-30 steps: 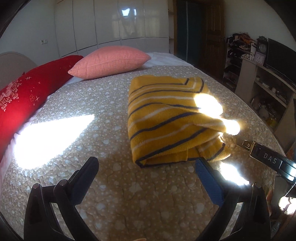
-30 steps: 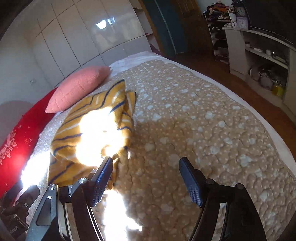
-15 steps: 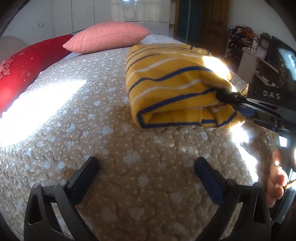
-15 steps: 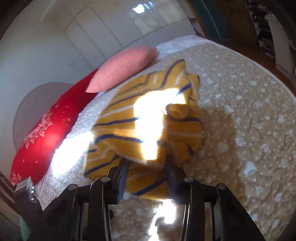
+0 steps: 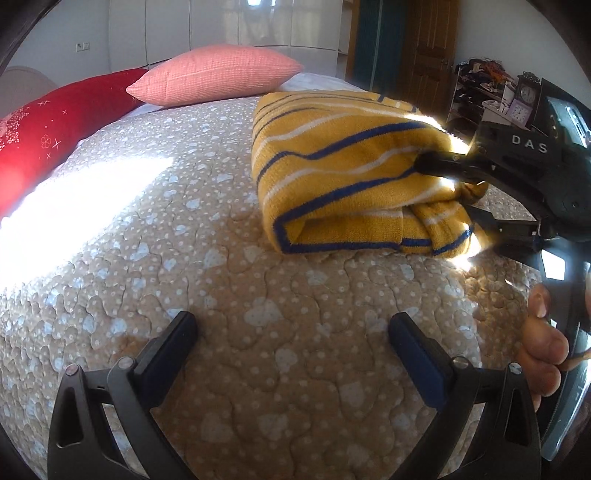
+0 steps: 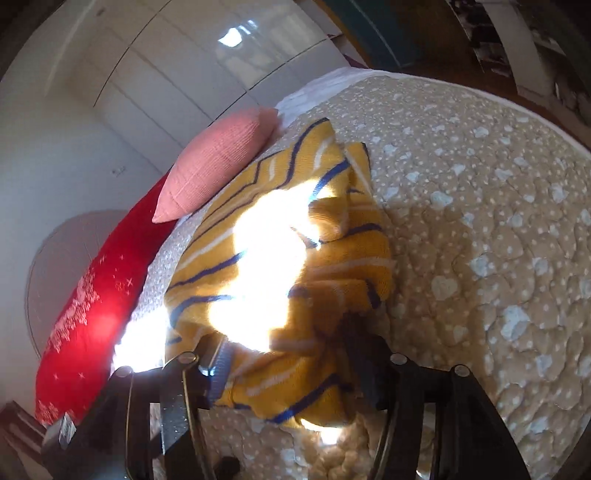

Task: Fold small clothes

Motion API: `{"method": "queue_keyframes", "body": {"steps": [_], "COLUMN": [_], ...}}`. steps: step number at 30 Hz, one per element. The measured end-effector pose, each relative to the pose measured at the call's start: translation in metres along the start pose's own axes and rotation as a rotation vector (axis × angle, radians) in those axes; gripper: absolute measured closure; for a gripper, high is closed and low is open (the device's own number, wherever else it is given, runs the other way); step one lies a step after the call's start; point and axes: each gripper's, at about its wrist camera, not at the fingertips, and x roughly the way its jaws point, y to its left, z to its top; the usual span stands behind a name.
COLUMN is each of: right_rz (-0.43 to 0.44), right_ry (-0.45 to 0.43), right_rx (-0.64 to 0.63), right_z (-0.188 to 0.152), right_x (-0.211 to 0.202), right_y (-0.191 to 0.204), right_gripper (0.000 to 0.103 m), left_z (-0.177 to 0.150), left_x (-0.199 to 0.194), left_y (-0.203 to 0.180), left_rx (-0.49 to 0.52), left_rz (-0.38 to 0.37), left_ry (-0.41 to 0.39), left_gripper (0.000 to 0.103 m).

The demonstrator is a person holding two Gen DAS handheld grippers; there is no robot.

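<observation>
A folded yellow sweater (image 5: 343, 173) with blue and white stripes lies on the quilted bedspread (image 5: 258, 332). My right gripper (image 5: 454, 192) is shut on the sweater's near right corner; in the right wrist view the sweater (image 6: 295, 280) bunches between its fingers (image 6: 218, 373) and is partly washed out by sun glare. My left gripper (image 5: 291, 354) is open and empty, low over the bedspread in front of the sweater, a short way from its near edge.
A pink pillow (image 5: 218, 74) and a red cushion (image 5: 48, 129) lie at the head of the bed. White wardrobe doors (image 5: 221, 26) stand behind. Shelves with clocks and clutter (image 5: 509, 99) stand to the right. A bright sun patch (image 5: 74, 214) falls on the left.
My right gripper moved onto the sweater's near right corner and closed on it. My left gripper dropped lower and closer to the bedspread, staying open.
</observation>
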Motion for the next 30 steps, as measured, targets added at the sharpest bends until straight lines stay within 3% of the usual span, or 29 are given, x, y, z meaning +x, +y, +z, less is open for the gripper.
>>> {"method": "queue_keyframes", "body": {"steps": [1,3,7,9,13,17,19,21,30], "right_rz": [0.029,0.064,0.105,0.079,-0.066,-0.102,-0.169,-0.209,-0.295], "right_ry": [0.021,0.027,0.026,0.043,0.000,-0.046,-0.069,-0.096,-0.119], "right_rx": [0.013,0.024,0.003,-0.013,-0.080,-0.056,-0.089,-0.118,-0.184], "right_z": [0.002,0.001,-0.013,-0.025,-0.040,-0.041,-0.040,-0.043,-0.050], "right_x": [0.004,0.001,-0.030,-0.041,-0.062,-0.071,-0.068,-0.063,-0.060], "right_y": [0.000,0.000,-0.002,-0.008,-0.018,-0.025,-0.020,-0.014,0.000], "right_gripper": [0.065,0.079,0.092,0.095,0.092,0.092,0.070,0.062,0.047], "left_z": [0.000,0.000,-0.001,-0.001,0.002,0.004,0.003,0.003,0.002], "left_x": [0.000,0.000,-0.001,-0.002,0.002,0.005,0.005,0.004,0.002], "left_y": [0.000,0.001,0.003,0.003,-0.005,-0.012,-0.013,-0.013,-0.017], "left_rx": [-0.001,-0.004,-0.009,-0.010,0.028,0.054,0.055,0.049,0.062], "left_rz": [-0.001,-0.005,-0.014,-0.016,0.020,0.056,0.059,0.055,0.080], "left_ry": [0.000,0.000,-0.004,-0.003,0.028,0.048,0.043,0.035,0.028], "left_gripper": [0.000,0.000,0.000,0.000,0.000,0.000,0.000,0.000,0.000]}}
